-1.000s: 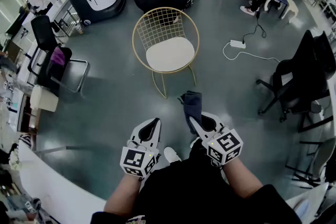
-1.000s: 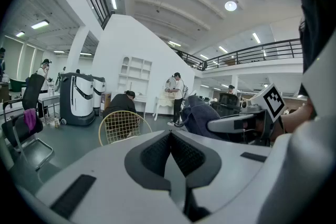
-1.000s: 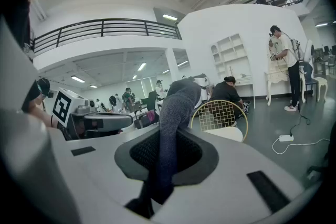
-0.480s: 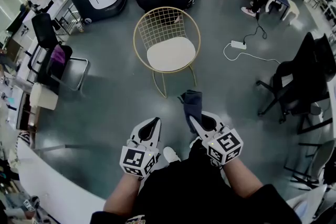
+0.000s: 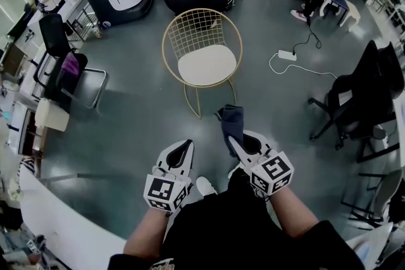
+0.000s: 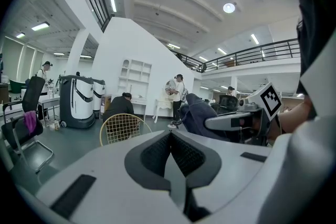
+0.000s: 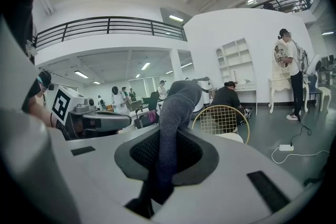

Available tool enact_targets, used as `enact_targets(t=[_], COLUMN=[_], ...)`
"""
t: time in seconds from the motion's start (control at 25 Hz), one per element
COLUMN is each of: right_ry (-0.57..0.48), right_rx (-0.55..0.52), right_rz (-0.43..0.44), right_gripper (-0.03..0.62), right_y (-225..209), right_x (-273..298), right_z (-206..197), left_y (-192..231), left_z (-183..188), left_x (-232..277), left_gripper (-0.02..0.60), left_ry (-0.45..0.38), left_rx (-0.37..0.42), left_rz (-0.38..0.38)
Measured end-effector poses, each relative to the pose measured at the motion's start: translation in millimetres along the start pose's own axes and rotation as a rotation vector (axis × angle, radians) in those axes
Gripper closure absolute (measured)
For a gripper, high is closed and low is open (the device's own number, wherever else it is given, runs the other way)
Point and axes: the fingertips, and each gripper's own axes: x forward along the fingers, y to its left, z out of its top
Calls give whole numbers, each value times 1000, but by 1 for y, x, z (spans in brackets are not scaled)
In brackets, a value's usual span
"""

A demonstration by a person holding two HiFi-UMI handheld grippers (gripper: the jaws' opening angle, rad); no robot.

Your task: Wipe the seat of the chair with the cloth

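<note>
The right claw (image 5: pixel 235 145) pinched the dark cloth (image 5: pixel 231 122) upright above the floor (image 5: pixel 133 117), near the chair (image 5: pixel 205 65). The left claw (image 5: pixel 183 152) was pressed together, empty.

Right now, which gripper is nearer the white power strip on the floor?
Right. The right gripper, holding the cloth, is below-left of the power strip in the head view; the left gripper, shut and empty, sits farther left.

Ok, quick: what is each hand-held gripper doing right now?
Left hand-held gripper: closed, empty.
Right hand-held gripper: closed on the cloth.
</note>
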Motion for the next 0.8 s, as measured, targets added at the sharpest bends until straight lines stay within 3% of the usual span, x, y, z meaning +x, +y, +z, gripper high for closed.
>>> enact_targets(t=[0.52, 0.8], right_ry=[-35, -42], right_rx=[-53, -64], right_rz=[-4, 19], right_gripper=[530, 530], right_y=[15, -6], right_x=[19, 43], right_z=[21, 32], left_y=[16, 31], left_z=[8, 13], left_x=[-17, 5], left_gripper=[569, 569], left_ry=[-22, -24], left_rx=[20, 15], left_rz=[-8, 13])
